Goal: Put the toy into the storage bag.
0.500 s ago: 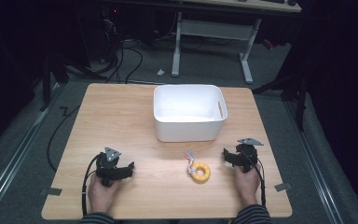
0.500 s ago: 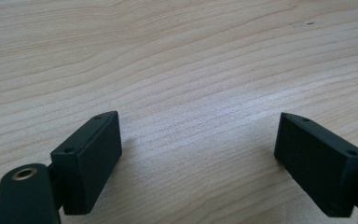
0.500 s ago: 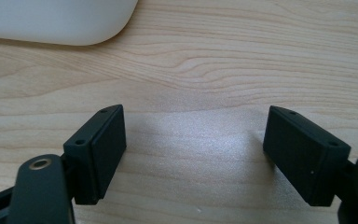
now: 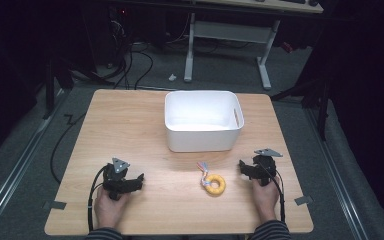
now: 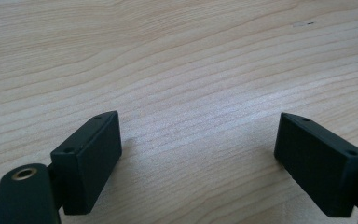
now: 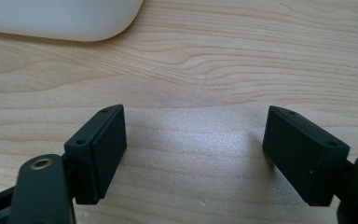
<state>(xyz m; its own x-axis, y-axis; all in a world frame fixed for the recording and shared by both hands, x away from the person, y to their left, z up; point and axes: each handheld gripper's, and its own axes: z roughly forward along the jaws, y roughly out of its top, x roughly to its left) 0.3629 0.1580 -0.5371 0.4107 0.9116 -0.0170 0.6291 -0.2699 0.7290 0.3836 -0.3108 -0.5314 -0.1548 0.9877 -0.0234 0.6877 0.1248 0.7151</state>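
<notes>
Here, a wooden table [image 4: 130, 125] is seen from above, with a white tub [image 4: 203, 131] set toward its far middle, well back from the near edge. Broad bare wood is left on the left half of the top, and a narrower strip is left to the right of the tub, up to the right edge.

The left gripper [image 4: 139, 178] is held low over the near left part of the table, close to the near edge; in the left gripper view its jaws are spread wide over bare wood, with nothing between them. The right gripper [image 4: 241, 166] is held near the right edge, in front of the tub's right corner — its jaws are likewise spread wide and hold nothing. In the right gripper view a rounded corner of the tub [image 6: 60, 18] is seen at the top left, apart from the jaws.

Between the two grippers, nearer the right one, a ring [image 4: 214, 184] lies flat on the wood, just in front of the tub and apart from it. It is yellow to orange, doughnut-shaped — a short multicoloured tail [image 4: 203, 167] is seen at its far side, pointing toward the tub. Open wood is left all round it.
</notes>
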